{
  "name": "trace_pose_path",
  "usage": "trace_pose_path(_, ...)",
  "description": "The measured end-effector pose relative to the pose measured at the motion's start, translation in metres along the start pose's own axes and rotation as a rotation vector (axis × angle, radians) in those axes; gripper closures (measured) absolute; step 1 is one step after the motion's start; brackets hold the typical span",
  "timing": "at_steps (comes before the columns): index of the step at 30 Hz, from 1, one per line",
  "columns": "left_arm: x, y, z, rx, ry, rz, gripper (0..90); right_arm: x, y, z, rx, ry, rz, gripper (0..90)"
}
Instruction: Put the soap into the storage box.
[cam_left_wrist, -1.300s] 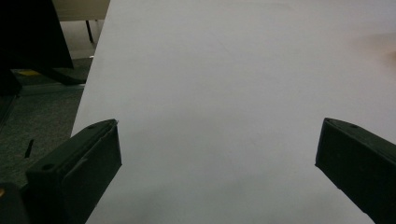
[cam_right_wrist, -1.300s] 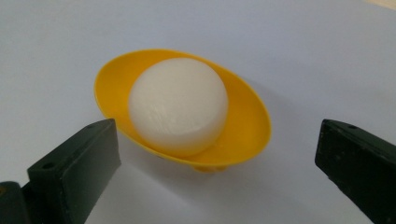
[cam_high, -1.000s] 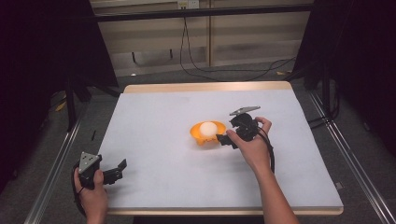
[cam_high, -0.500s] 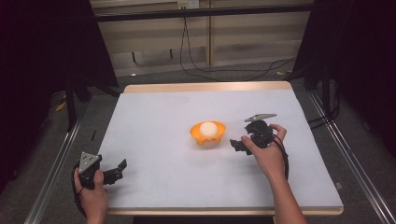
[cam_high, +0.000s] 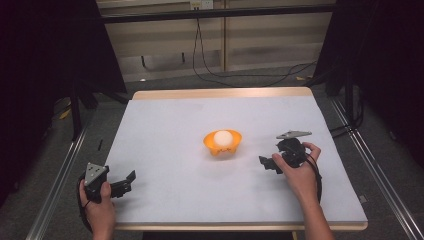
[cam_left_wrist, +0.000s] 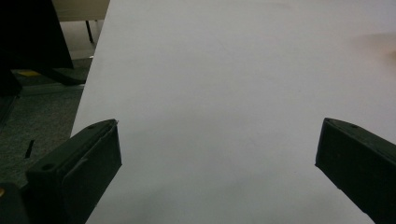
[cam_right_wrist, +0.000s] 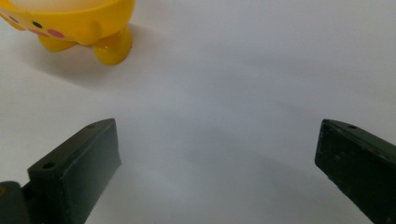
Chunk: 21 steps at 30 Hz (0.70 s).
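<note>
Right gripper (cam_high: 266, 165): jaws wide, empty, just right of the cup (cam_high: 222, 142).

Cup: orange, footed, holds a white egg (cam_high: 223, 137); stands mid-table, apart from both grippers. Left gripper (cam_high: 125, 182): jaws wide, empty, at the near left corner of the table (cam_high: 165, 120), well apart from the cup. Step, as judged: egg seated in the cup, right gripper clear of it; any further move calls for a low, level approach so the cup does not tip. Room: bare sheet on every side of the cup; all table edges lie far from it.
</note>
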<state>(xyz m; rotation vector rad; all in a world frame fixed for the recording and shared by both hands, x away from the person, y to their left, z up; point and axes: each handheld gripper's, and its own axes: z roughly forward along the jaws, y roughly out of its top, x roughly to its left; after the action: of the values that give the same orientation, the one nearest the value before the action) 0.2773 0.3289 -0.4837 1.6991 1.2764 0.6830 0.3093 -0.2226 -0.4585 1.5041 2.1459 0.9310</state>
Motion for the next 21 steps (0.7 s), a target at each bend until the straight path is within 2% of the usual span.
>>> trace_pose_path(12,0.0,0.0,0.0,0.0,0.0,0.0,0.0,-0.019,-0.023,-0.013,-0.012,-0.024,0.028,0.0)
trace_pose_path(21,0.0,0.0,0.0,0.006,0.0,0.007,0.0,-0.033,-0.039,-0.025,-0.043,-0.031,0.05,0.0)
